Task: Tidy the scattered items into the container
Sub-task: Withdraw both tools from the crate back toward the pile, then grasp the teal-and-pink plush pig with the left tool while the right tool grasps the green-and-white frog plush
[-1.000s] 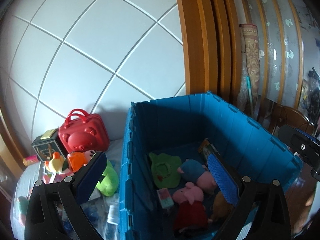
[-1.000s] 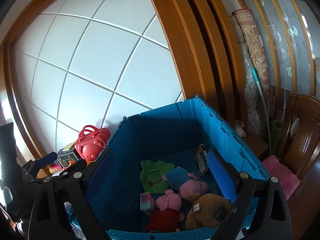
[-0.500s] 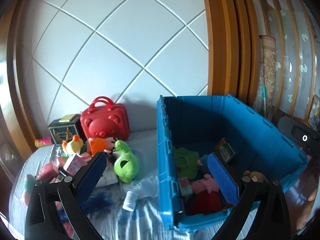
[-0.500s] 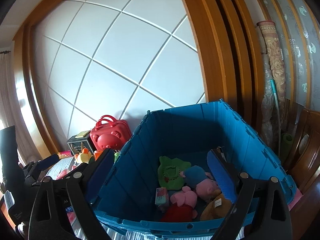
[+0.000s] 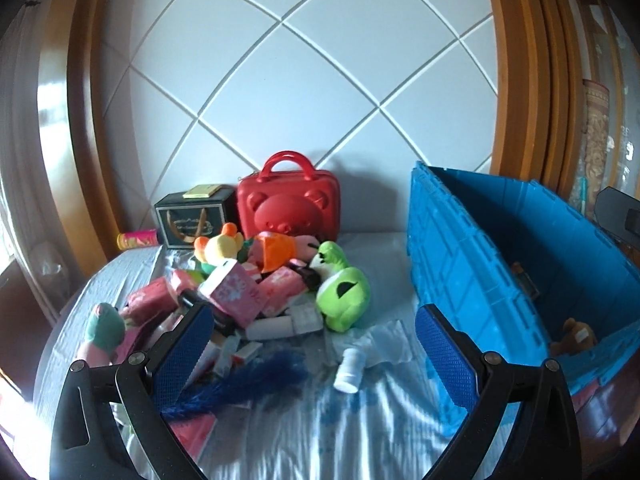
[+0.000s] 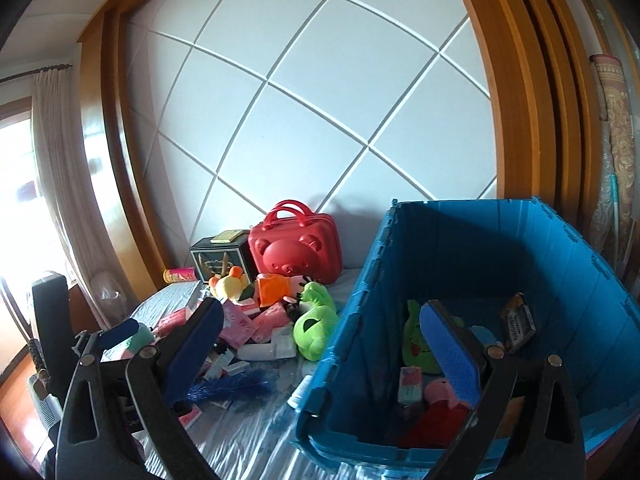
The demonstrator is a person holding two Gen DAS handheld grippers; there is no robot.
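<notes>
Both grippers, left gripper (image 5: 312, 344) and right gripper (image 6: 320, 344), have swung from the blue crate (image 6: 532, 240) toward the toy pile (image 5: 240, 292) on the bed, jaws spread and empty; another pickup looks next.

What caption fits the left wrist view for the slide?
Open left hand-held gripper faces scattered toys, green plush and white bottle, beside the blue bin.

left gripper (image 5: 316, 354): black angular arms | blue textured pads | silver pivot screws || right gripper (image 6: 322, 350): same black arms, blue pads, silver screws
</notes>
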